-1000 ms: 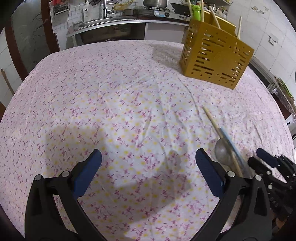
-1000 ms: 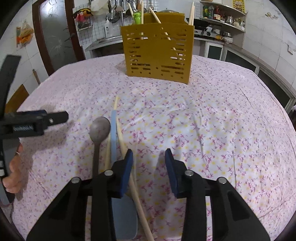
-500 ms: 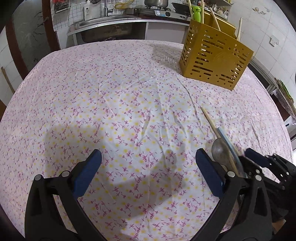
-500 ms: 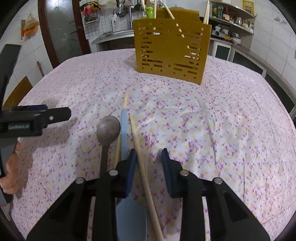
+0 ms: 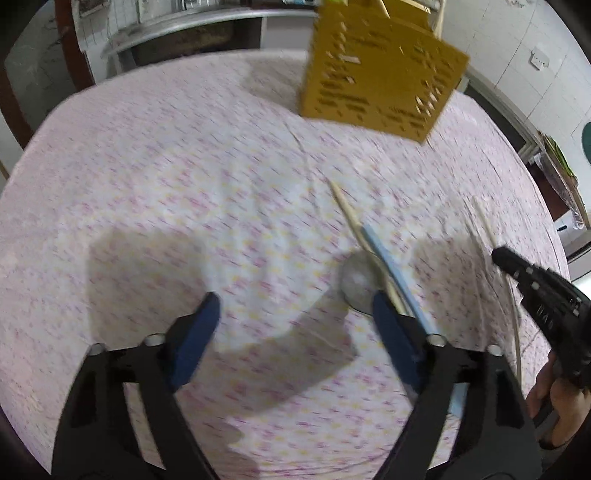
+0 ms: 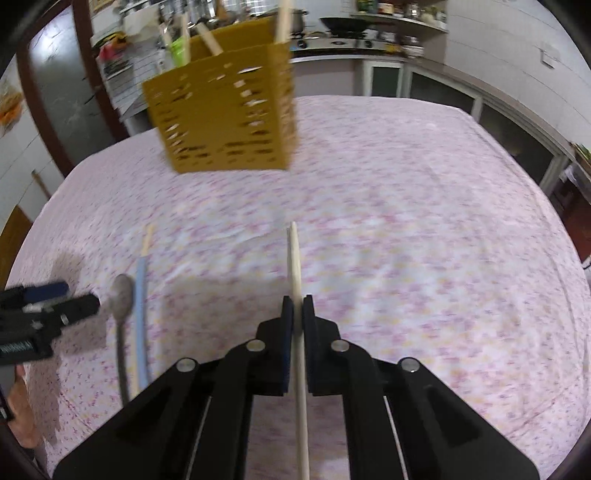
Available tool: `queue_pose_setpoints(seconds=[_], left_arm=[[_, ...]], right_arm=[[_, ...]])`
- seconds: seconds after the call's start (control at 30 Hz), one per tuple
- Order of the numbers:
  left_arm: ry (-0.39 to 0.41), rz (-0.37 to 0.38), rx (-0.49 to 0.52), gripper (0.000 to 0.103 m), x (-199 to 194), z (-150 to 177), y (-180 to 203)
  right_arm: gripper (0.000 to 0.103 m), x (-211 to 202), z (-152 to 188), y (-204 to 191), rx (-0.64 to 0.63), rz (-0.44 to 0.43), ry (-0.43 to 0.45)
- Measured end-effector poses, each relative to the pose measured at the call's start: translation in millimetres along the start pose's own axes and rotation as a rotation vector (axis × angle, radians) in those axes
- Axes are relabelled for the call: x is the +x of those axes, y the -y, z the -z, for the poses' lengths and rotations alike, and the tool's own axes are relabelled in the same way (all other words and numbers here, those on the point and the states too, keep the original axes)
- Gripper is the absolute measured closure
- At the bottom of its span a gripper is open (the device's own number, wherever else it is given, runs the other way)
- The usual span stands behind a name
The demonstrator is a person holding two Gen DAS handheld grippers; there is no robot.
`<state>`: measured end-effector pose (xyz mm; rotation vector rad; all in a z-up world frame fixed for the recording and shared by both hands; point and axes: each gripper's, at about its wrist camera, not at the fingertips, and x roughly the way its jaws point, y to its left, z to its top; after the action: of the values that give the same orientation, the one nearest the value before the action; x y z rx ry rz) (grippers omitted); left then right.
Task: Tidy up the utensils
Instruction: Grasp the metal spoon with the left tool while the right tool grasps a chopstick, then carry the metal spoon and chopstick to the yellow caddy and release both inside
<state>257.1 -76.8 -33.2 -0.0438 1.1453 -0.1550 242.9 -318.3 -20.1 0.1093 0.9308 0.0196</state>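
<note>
My right gripper (image 6: pixel 297 308) is shut on a pale wooden chopstick (image 6: pixel 295 258) and holds it above the flowered tablecloth, tip pointing toward the yellow slotted utensil holder (image 6: pixel 225 125). The holder has chopsticks standing in it. On the cloth lie a grey spoon (image 6: pixel 122 299), a light blue utensil (image 6: pixel 141 295) and another chopstick (image 6: pixel 147 236). My left gripper (image 5: pixel 295 317) is open and empty, its right finger just beside the spoon (image 5: pixel 356 282), blue utensil (image 5: pixel 391 266) and chopstick (image 5: pixel 351 218). The holder (image 5: pixel 380 77) stands beyond them.
The table (image 5: pixel 147 166) is covered with a pink flowered cloth. A kitchen counter with a sink (image 5: pixel 184 29) runs behind it, and a stove with pots (image 6: pixel 332 26) is at the back. The right gripper's body (image 5: pixel 546 295) shows at the right edge.
My right gripper has closed on one chopstick and lifted it off the cloth to the right. My left gripper has moved right, closer to the spoon and blue utensil.
</note>
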Motion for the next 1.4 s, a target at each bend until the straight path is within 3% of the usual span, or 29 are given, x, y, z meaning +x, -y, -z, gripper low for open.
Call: queue_pose_setpoints(seconds=[0.07, 0.13, 0.27, 0.5, 0.57, 0.63, 0.83, 1.0, 1.07, 1.4], left_arm=[[-0.035, 0.01, -0.014, 0.05, 6.9, 0.8, 7.9], [-0.027, -0.01, -0.022, 0.05, 7.5, 1.5, 12.3], [-0.044, 0.02, -0.052, 0.055, 6.9, -0.7, 17.6], [-0.095, 0.029, -0.011, 0.061, 10.5, 2.8, 34.6], [-0.096, 0.009, 0.005, 0.066, 11.0, 2.4, 38.1], [-0.107, -0.013, 0.015, 0.073, 14.3, -0.8, 41.7], [-0.124, -0.045, 0.052, 0.074, 22.4, -17.2, 50.0], [-0.128, -0.029, 0.115, 0.078, 29.4, -37.4, 53.5], [-0.124, -0.025, 0.144, 0.101, 27.8, -41.7, 53.5], [-0.158, -0.011, 0.182, 0.101, 31.1, -51.2, 34.9]], right_arm=[[0.097, -0.3, -1.7, 7.6, 0.013, -0.001, 0.002], [0.097, -0.9, -1.0, 11.1, 0.004, 0.001, 0.001], [0.097, -0.5, 0.1, 13.7, -0.003, -0.003, -0.001], [0.097, 5.7, -0.2, 16.3, 0.008, -0.01, -0.014], [0.097, 6.7, -0.1, 16.2, 0.006, -0.011, -0.017], [0.097, 7.3, -0.7, 16.9, 0.006, -0.012, -0.022], [0.097, 12.2, -3.7, 15.6, 0.01, -0.013, -0.054], [0.097, 13.8, -5.9, 12.2, 0.029, -0.028, -0.094], [0.097, 14.9, -6.5, 11.6, 0.045, -0.042, -0.117], [0.096, 33.9, -17.0, -2.3, 0.043, -0.008, -0.206]])
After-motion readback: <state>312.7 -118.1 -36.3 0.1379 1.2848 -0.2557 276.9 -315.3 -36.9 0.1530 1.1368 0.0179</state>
